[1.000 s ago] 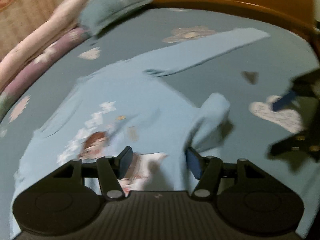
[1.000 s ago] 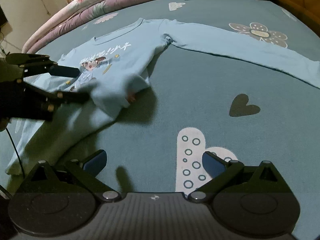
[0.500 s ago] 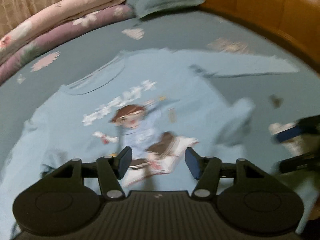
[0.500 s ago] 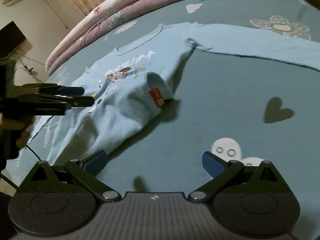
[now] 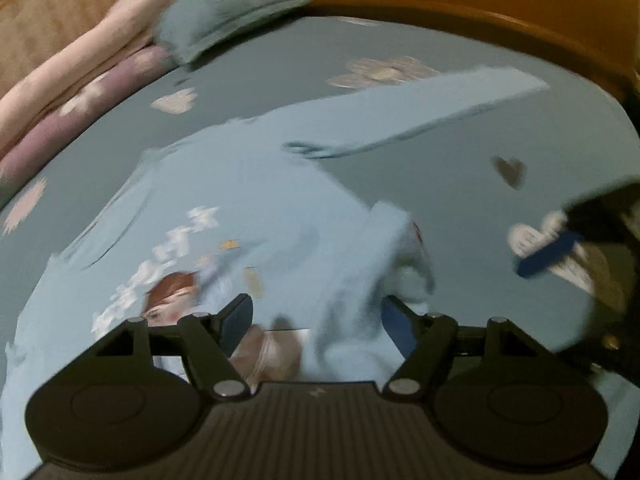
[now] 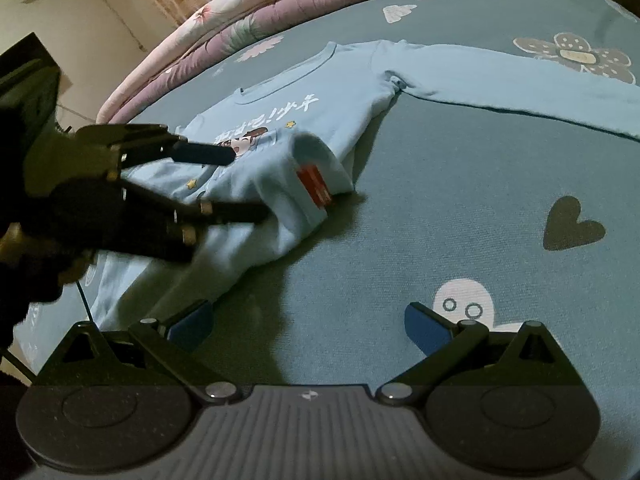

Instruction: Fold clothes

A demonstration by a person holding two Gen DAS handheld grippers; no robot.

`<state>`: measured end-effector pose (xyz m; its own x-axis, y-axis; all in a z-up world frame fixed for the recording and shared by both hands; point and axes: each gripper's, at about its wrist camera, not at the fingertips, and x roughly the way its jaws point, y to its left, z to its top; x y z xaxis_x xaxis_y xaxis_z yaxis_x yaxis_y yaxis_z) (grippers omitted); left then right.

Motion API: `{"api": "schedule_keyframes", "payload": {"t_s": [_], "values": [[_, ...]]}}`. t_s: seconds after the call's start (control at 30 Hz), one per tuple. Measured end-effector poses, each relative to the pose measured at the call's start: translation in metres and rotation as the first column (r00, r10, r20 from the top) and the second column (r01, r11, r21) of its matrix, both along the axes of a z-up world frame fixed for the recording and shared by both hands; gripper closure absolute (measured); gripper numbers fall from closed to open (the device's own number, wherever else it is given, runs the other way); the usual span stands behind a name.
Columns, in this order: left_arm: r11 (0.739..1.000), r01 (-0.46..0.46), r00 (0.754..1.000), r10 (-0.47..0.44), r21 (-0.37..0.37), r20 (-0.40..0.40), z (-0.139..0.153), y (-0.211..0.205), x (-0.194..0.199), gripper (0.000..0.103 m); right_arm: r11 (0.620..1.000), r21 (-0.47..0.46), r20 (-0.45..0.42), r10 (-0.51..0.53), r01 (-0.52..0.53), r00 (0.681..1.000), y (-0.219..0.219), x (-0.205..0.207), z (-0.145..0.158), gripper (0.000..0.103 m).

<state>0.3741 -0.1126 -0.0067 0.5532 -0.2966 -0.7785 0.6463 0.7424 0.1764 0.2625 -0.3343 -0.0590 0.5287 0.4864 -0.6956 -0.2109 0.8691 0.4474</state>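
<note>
A light blue long-sleeve shirt (image 6: 328, 92) with a cartoon print lies face up on the bed. Its near bottom corner (image 6: 304, 168), with a red tag, is folded up over the print. One sleeve (image 6: 520, 80) stretches out to the right. In the blurred left wrist view the shirt (image 5: 240, 200) fills the middle. My left gripper (image 5: 316, 320) is open, low over the folded corner; the right wrist view also shows it (image 6: 240, 184), one finger above the fold and one beside it. My right gripper (image 6: 308, 326) is open and empty over bare bedsheet, right of the shirt's hem.
The teal bedsheet (image 6: 460, 208) has heart, flower and ghost prints. Folded pink and purple quilts (image 6: 248, 20) and a teal pillow (image 5: 224, 8) lie along the far side. An orange wooden bed frame (image 5: 480, 8) rims the bed. A dark object (image 6: 24, 80) stands at the left.
My left gripper has swung back to the right over the folded corner of the shirt. My right gripper has drifted slightly; both stay open.
</note>
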Motion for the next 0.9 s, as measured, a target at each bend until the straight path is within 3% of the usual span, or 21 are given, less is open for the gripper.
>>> {"api": "schedule_keyframes", "payload": {"t_s": [0.13,0.23,0.33,0.47,0.6,0.7,0.8,0.9], "values": [[0.980,-0.178,0.984,0.179,0.084,-0.012,-0.010,0.026,0.028,0.035,1.000,0.026,0.012,0.003,-0.003,1.000,-0.004,0.001,-0.003,0.000],[0.970,-0.241,0.969,0.241,0.009,-0.054,0.000,0.041,0.025,0.035,0.999,0.048,0.019,-0.002,0.001,1.000,-0.007,0.004,-0.005,0.000],[0.976,-0.198,0.978,0.190,-0.094,-0.086,0.020,0.039,0.004,0.033,0.999,0.050,0.025,-0.005,0.004,1.000,-0.007,0.003,-0.005,0.000],[0.977,-0.079,0.982,0.042,-0.200,-0.184,0.025,0.021,-0.020,0.029,0.999,0.040,0.036,-0.002,0.000,0.999,-0.005,0.005,-0.006,0.000],[0.960,0.019,0.952,-0.103,-0.278,-0.290,0.017,-0.003,-0.033,0.029,1.000,0.026,0.045,0.008,-0.009,0.999,-0.004,0.005,-0.006,0.000],[0.943,-0.009,0.909,-0.130,-0.331,-0.397,0.004,-0.011,-0.027,0.029,1.000,0.008,0.051,0.023,-0.023,0.998,-0.002,0.003,-0.006,0.000],[0.958,-0.052,0.903,-0.076,-0.283,-0.423,-0.009,-0.014,-0.022,0.030,0.999,-0.016,0.056,0.038,-0.037,0.998,0.000,0.002,-0.005,0.000],[0.973,-0.069,0.946,-0.005,-0.218,-0.323,-0.005,-0.010,-0.020,0.030,0.999,-0.029,0.057,0.044,-0.042,0.997,0.001,0.000,-0.004,0.000]]}}
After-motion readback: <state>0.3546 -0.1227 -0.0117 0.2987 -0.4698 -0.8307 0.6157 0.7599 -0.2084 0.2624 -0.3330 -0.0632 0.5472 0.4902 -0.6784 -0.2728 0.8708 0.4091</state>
